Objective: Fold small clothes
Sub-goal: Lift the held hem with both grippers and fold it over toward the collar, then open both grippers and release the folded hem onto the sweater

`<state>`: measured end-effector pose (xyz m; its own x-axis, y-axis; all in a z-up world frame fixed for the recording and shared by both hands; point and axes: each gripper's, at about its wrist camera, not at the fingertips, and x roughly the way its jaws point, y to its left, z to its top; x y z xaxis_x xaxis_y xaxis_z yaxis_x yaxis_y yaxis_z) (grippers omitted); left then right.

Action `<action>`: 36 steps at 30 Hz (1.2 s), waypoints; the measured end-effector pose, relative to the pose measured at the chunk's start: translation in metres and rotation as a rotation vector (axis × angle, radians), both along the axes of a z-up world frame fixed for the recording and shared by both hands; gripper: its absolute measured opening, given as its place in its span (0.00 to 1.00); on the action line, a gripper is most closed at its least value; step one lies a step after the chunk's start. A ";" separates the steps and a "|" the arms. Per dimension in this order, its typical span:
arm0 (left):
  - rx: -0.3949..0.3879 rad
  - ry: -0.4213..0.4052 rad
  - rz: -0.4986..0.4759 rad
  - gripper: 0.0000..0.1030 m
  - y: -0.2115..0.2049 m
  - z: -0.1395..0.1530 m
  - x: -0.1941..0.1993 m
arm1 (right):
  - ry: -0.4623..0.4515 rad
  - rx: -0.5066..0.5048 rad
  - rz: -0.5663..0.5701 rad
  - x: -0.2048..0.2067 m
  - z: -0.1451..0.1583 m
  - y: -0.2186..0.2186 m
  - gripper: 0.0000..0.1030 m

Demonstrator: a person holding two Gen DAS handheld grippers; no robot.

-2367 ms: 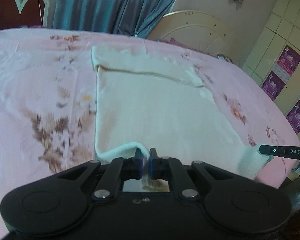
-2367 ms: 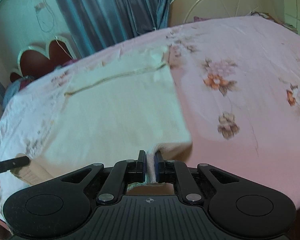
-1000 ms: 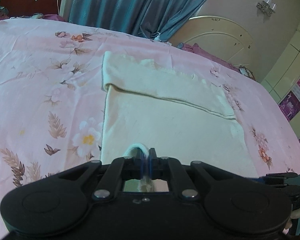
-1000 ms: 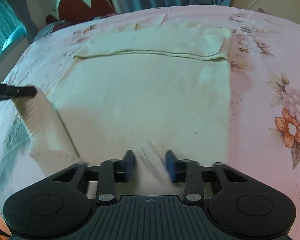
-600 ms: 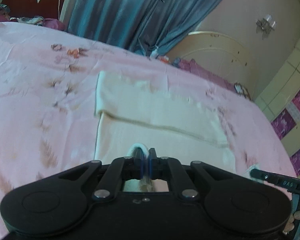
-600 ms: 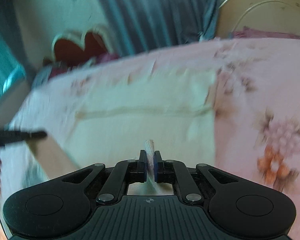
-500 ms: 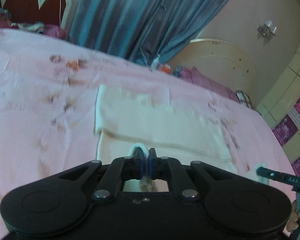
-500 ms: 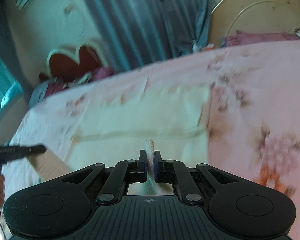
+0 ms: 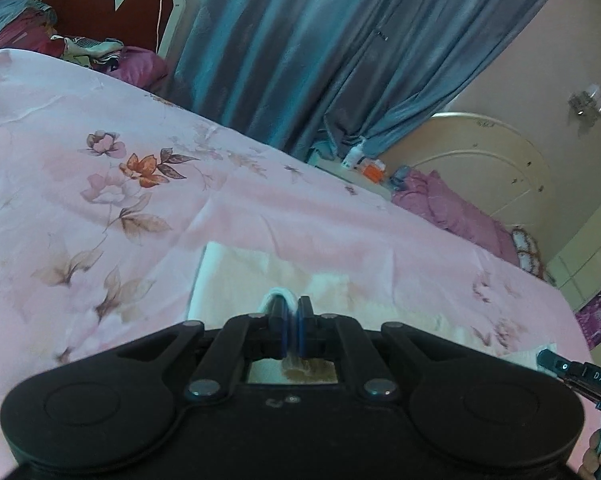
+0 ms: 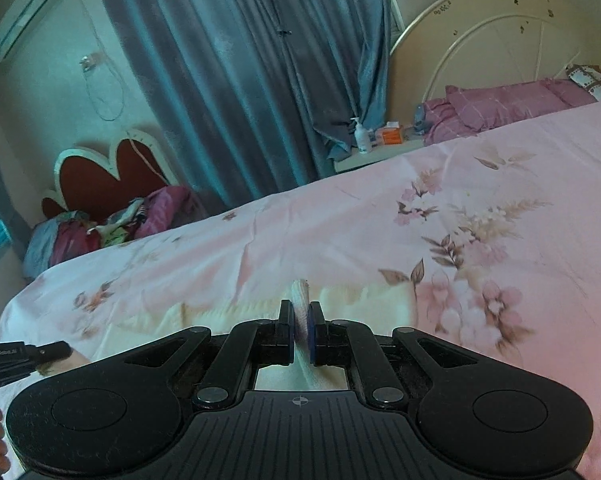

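Note:
A cream garment (image 9: 236, 276) lies on the pink floral bedsheet (image 9: 100, 184); only its far folded part shows above each gripper. My left gripper (image 9: 292, 312) is shut on a white edge of the garment. My right gripper (image 10: 299, 318) is shut on another edge of the garment (image 10: 364, 298), which sticks up between its pads. The right gripper's tip shows at the right edge of the left wrist view (image 9: 572, 372), and the left gripper's tip shows at the left edge of the right wrist view (image 10: 24, 354).
Blue curtains (image 9: 340, 48) hang behind the bed. A red scalloped headboard (image 10: 104, 176) with a pile of bedding (image 10: 100, 228) stands far left. A cream headboard (image 10: 492, 44), purple pillows (image 10: 508, 104) and a small shelf with bottles (image 10: 376, 140) are at the back.
The right gripper opened on the near hem, then shut on it. Both grippers have carried the near edge forward over the garment towards its far end, so less cloth shows ahead.

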<state>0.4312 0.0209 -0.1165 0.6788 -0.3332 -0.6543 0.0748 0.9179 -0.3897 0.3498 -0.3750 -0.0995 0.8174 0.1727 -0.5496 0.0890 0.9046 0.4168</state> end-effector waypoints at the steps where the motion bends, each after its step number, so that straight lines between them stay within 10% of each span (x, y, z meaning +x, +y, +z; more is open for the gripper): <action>1: 0.008 0.009 0.005 0.04 -0.003 -0.003 0.008 | 0.006 0.003 -0.009 0.006 -0.004 -0.002 0.05; 11: 0.107 0.127 0.029 0.12 -0.024 -0.033 0.057 | 0.097 -0.003 -0.098 0.061 -0.048 -0.019 0.05; 16: 0.126 0.136 0.069 0.76 -0.020 -0.033 0.065 | 0.170 0.002 -0.099 0.072 -0.069 -0.021 0.05; 24: 0.183 0.043 -0.089 0.73 -0.019 -0.024 0.049 | 0.147 0.080 -0.068 0.056 -0.061 -0.035 0.12; 26: 0.177 0.010 -0.122 0.74 -0.021 -0.023 0.043 | 0.140 0.082 -0.062 0.052 -0.059 -0.037 0.64; 27: 0.166 -0.024 -0.113 0.74 -0.018 -0.019 0.039 | 0.119 0.074 -0.063 0.048 -0.057 -0.037 0.68; 36: 0.222 0.021 -0.177 0.53 -0.030 -0.035 0.047 | 0.141 0.000 0.024 0.057 -0.063 -0.023 0.63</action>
<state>0.4777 -0.0095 -0.1511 0.6084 -0.2925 -0.7378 0.2356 0.9543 -0.1841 0.4066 -0.3978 -0.1626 0.7278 0.1916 -0.6585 0.1248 0.9072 0.4019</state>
